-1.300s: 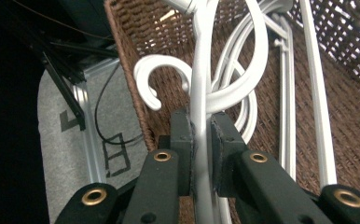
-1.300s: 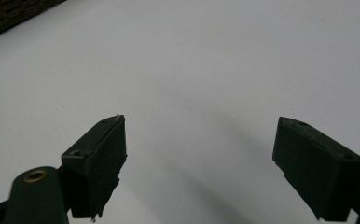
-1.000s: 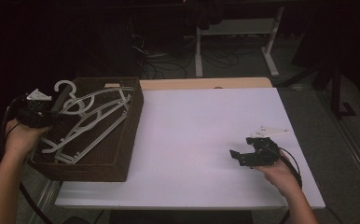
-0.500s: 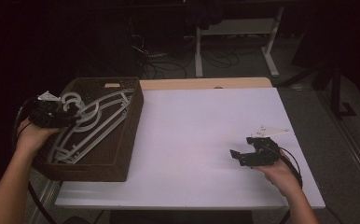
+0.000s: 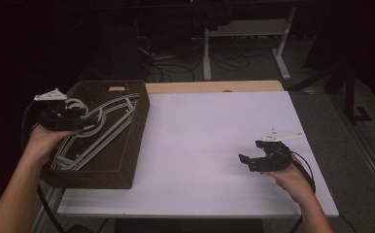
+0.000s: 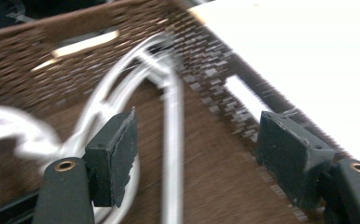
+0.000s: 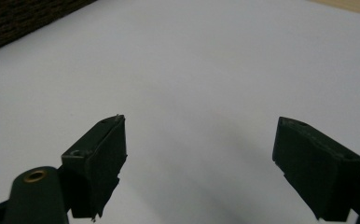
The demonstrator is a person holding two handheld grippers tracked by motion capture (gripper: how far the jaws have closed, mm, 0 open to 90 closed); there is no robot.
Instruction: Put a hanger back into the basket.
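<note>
Left gripper (image 5: 86,121) hovered over the wicker basket (image 5: 132,145) at the table's left edge, jaws just opened, released, pads clear of the white hangers (image 5: 103,128). Hangers lay stacked inside the basket, one arm passing between the jaws untouched. Right gripper (image 5: 256,162) parked low over the white table (image 5: 205,145), jaws spread, nothing between them.

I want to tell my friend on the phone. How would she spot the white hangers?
Find the big white table first, then the dark brown woven basket at its left edge. The white hangers lie stacked inside it, thin curved plastic with hooks, the only pale things against the brown weave.
</note>
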